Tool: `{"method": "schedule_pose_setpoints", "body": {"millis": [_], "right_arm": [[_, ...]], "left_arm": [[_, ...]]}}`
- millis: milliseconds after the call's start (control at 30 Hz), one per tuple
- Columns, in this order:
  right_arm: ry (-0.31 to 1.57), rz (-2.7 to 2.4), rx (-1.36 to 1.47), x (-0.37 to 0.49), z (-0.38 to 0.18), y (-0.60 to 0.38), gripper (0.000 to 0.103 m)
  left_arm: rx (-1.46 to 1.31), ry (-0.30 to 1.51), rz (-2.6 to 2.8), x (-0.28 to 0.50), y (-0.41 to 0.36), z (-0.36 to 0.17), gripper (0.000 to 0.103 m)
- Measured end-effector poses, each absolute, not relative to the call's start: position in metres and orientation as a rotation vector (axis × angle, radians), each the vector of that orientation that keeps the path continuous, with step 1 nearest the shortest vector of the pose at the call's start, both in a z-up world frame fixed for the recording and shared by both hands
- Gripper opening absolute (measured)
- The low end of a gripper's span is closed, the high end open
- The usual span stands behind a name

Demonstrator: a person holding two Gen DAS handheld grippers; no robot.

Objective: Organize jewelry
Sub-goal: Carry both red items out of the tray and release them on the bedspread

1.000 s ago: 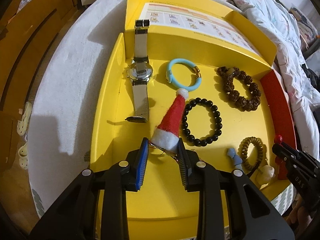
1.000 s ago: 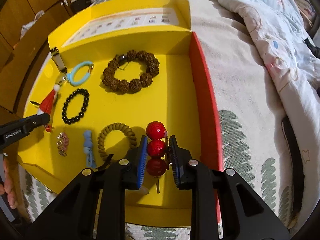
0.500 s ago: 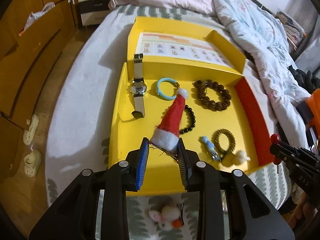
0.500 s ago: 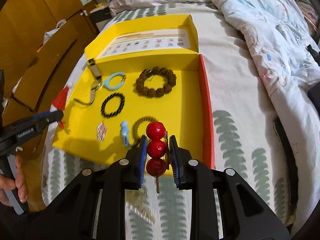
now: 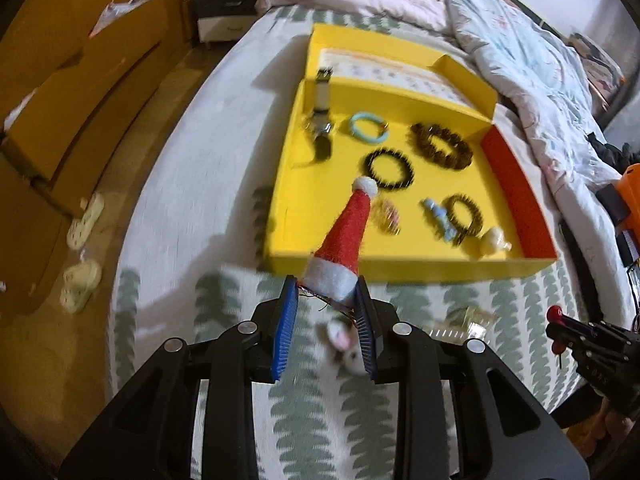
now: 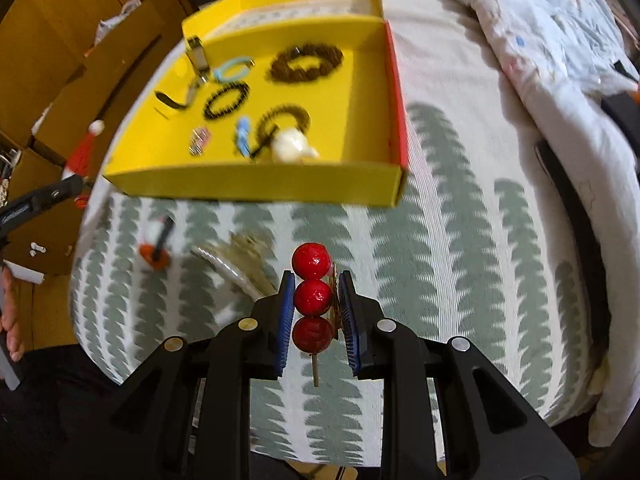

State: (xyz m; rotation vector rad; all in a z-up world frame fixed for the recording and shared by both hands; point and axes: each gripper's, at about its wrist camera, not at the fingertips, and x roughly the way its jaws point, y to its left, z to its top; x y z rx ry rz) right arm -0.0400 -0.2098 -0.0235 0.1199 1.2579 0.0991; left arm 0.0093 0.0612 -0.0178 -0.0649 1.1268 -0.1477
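My left gripper (image 5: 326,300) clamps the Santa hat clip (image 5: 344,240), tip pointing forward toward the yellow tray (image 5: 400,270); my right gripper (image 6: 314,298), level over the bedspread, pinches the red bead pin (image 6: 313,298) lengthwise.

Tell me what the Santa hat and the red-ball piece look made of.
Santa hat: looks like felt, matte fuzzy red with fluffy white trim. Red balls: hard and glossy with a faint sparkle, perhaps lacquered or plastic, on a thin stick; blur leaves it open.

Little is legible. The printed sheet (image 5: 394,70) inside the far lid of the yellow box (image 5: 416,270) carries rows of small print, too blurred to read. Pale lettering marks the side of the right hand-held gripper (image 5: 600,374) at the right edge of the left wrist view, and it cannot be made out.
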Motion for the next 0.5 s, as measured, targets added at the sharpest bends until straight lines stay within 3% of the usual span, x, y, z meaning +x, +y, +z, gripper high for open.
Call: {"method": "schedule_pose_setpoints", "body": {"millis": [500], "right_arm": [[1.347, 0.043, 0.064, -0.028, -0.065, -0.208, 0.024]], "left_arm": [[-0.048, 1.272, -0.039, -0.007, 0.081, -0.077, 0.029]]}}
